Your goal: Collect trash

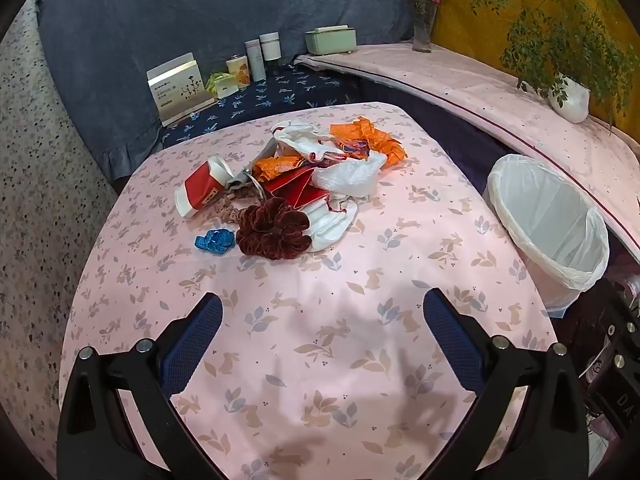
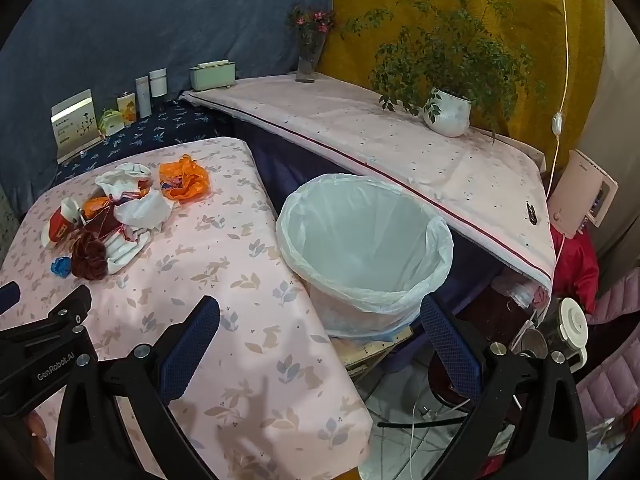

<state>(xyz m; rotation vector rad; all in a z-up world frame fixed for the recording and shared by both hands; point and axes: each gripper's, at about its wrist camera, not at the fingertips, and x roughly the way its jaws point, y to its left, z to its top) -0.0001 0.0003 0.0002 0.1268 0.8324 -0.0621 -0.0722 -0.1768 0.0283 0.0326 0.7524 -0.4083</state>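
Trash pile; one lined bin.

Tablecloth showing pale pink with beige rabbits and grey-blue leaves. Trash pile mixing orange wrapper, red-and-white paper cup, white plastic bag, dark maroon velvety scrunchie, small bright blue scrap. Bin wearing translucent white liner. Gripper pads showing dark blue mesh on black frames. Backdrop hanging slate blue and mustard yellow. Plant pot showing white.
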